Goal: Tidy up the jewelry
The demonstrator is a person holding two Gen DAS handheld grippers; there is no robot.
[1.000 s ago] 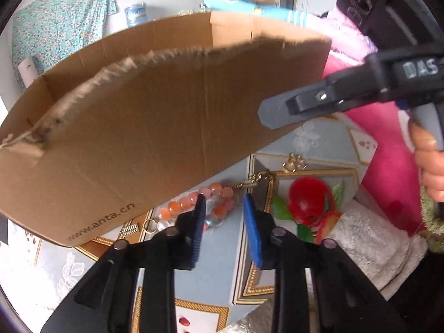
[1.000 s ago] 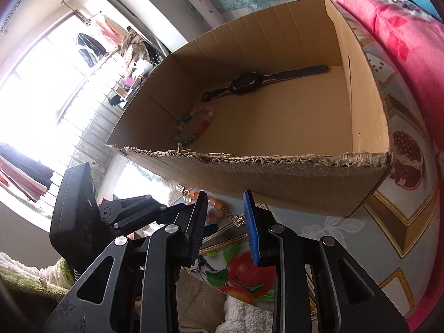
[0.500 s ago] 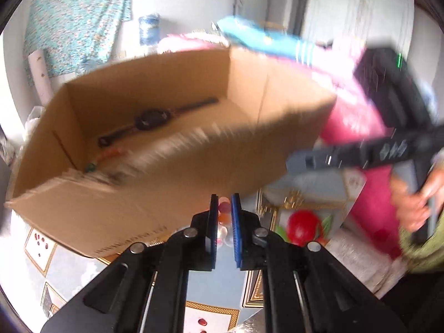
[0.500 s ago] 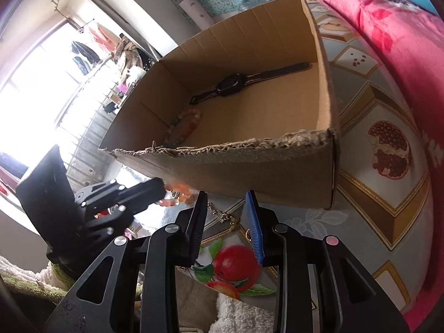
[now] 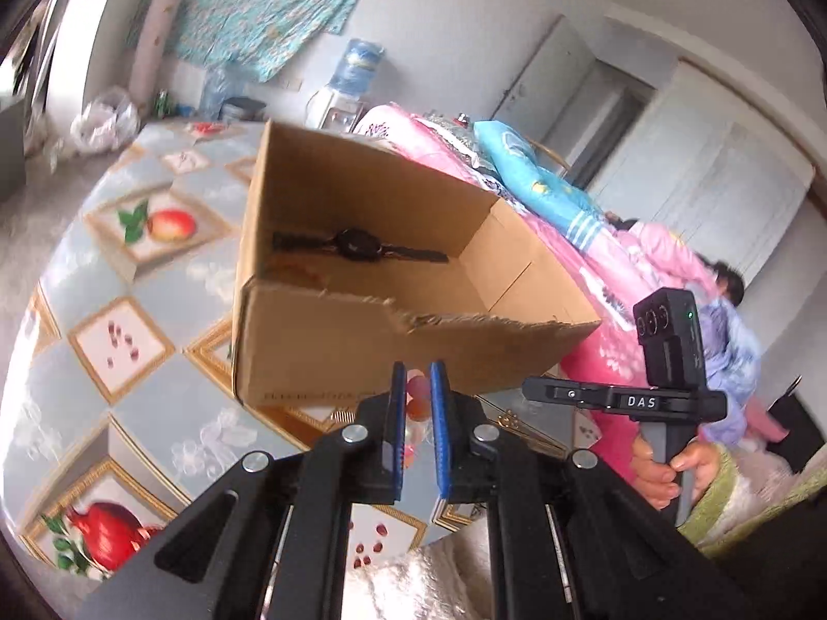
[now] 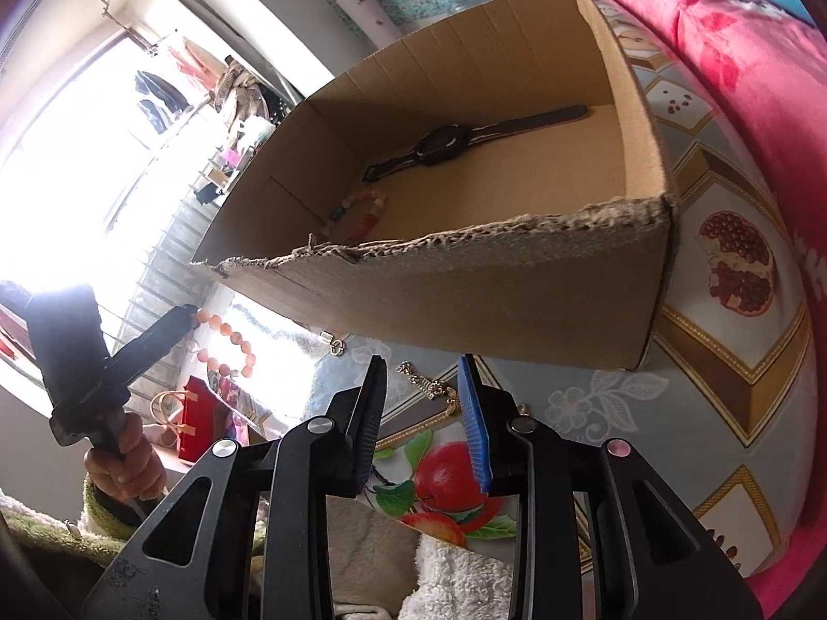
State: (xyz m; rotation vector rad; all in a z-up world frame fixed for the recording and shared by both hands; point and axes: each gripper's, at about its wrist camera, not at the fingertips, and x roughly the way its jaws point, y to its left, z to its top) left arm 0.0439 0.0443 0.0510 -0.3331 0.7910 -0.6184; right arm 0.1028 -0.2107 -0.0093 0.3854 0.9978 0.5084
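Left claw [image 5: 414, 429] pinches the peach bead bracelet [image 6: 227, 336]; right claw [image 6: 421, 416] spread; black wristwatch [image 6: 444, 147] already lies in the brown cardboard box [image 6: 465, 299], gold chain [image 6: 429, 387] left on the desk.

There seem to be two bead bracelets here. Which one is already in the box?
The multicoloured bracelet, lying in the cardboard box near the black watch. The peach bead bracelet hangs outside, gripped by the left gripper.

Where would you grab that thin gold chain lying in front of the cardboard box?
Pinch the gold chain near its middle, coming straight down with the right gripper, fingers straddling it crosswise. It lies flat and thin on the tablecloth, and the cardboard box wall stands close behind, so a sideways scoop looks unlikely to work.
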